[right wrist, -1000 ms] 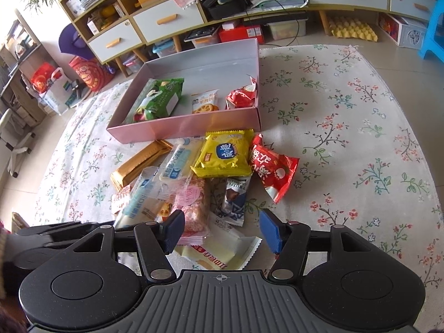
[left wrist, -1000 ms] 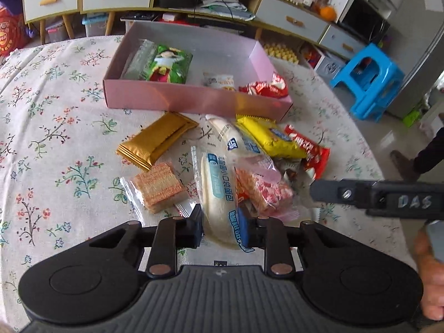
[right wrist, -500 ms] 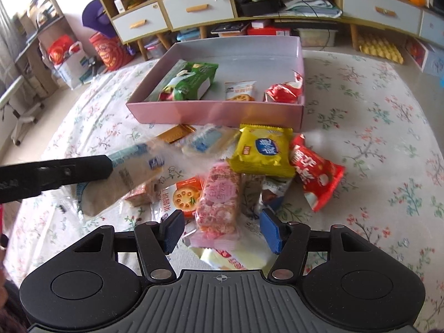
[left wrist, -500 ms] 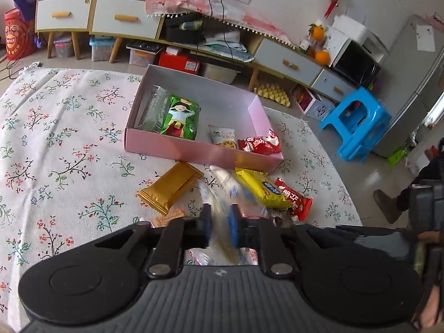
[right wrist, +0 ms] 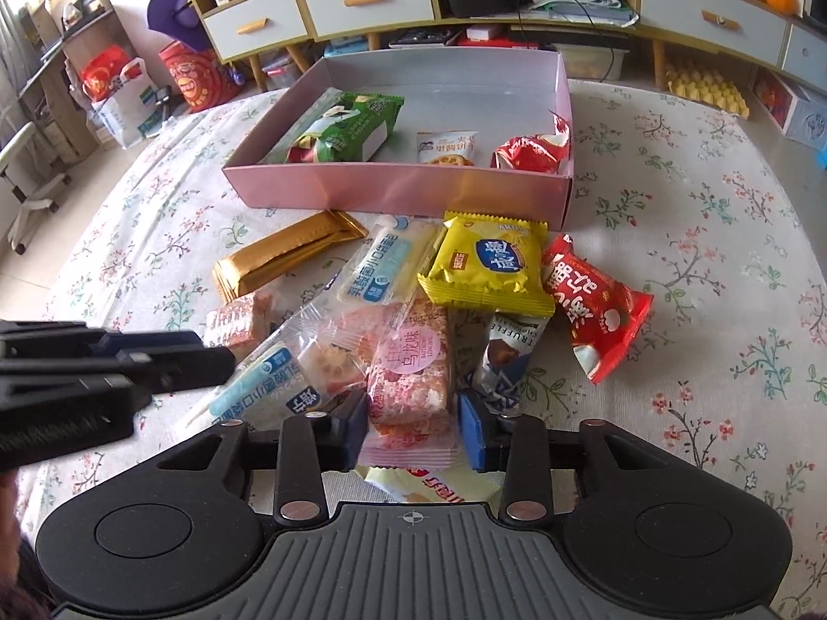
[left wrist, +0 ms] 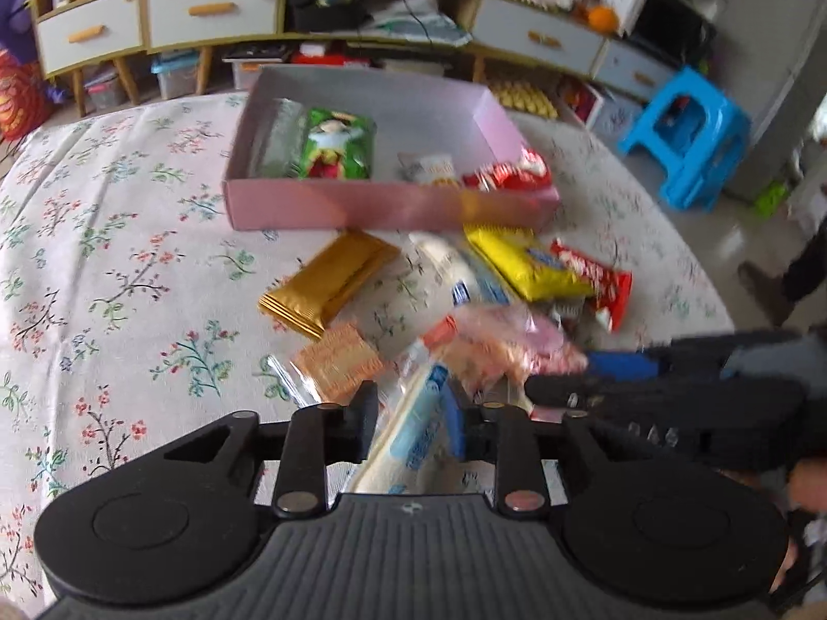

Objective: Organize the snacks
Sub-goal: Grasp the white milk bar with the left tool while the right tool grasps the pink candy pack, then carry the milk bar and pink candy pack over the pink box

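One flowered tablecloth (right wrist: 698,217) covers the table, and on it stands a pink box (right wrist: 393,188) holding a green packet (right wrist: 356,126), a small white biscuit packet (right wrist: 447,147) and a red packet (right wrist: 532,152). Just in front of the box lies a loose heap of snacks: a gold bar (right wrist: 284,258), a yellow packet (right wrist: 488,266), a red pouch (right wrist: 594,307), a white-and-blue bread packet (right wrist: 385,266) and a dark truffle packet (right wrist: 504,356). The left gripper (left wrist: 411,426) is clenched on a second white-and-blue bread packet (left wrist: 413,423), low over the near edge of the heap. The right gripper (right wrist: 413,431) has its jaws spread either side of a pink rice-crisp bar (right wrist: 411,367), not touching it.
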The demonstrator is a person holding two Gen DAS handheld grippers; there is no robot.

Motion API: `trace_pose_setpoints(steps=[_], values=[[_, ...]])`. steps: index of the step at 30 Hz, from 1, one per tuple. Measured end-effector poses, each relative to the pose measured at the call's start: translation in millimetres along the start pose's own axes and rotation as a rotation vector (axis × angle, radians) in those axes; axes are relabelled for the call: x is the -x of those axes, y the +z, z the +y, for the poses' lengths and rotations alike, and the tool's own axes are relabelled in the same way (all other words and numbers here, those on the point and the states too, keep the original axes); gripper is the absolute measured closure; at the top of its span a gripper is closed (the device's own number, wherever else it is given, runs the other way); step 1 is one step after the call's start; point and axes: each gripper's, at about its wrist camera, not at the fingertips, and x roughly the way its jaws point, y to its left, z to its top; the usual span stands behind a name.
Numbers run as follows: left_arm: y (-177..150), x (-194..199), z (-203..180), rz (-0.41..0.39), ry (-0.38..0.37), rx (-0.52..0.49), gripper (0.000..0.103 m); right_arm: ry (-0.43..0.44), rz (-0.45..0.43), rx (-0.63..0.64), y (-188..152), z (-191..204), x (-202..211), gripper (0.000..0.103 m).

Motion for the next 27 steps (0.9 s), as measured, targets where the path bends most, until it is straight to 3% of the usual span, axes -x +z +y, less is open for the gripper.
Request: trace_pose_setpoints(steps=[4,8,10,12,14,16,19,27], values=[[-7,-13,-9,0.048,0.028,-0.082,0.052,0.019,0.0,-0.037,1,-6,6,0.07],[-15,-24,-18,0.077,0.064,-0.144,0.049,0.024,-0.004,-0.044,1,-7,8,0.07],[-19,-30,-22,0.093,0.084,-0.172,0.051,0.032,-0.006,-0.052,1,-8,9,0.07],[-22,-29,-27,0.073,0.129,-0.226,0.064,0.052,-0.007,-0.07,2,-10,12,0.07],[-21,-25,-25,0.069,0.114,-0.218,0.08,0.072,-0.009,-0.088,2,-12,16,0.07],[-19,-20,-23,0.071,0.068,-0.197,0.082,0.087,-0.009,-0.099,2,-13,19,0.07],[-19,-13,-29,0.045,0.061,-0.226,0.083,0.124,0.021,-0.13,1,-16,20,0.07],[-9,9,-23,-0.007,-0.03,-0.153,0.084,0.231,0.017,-0.273,4,-43,42,0.07]])
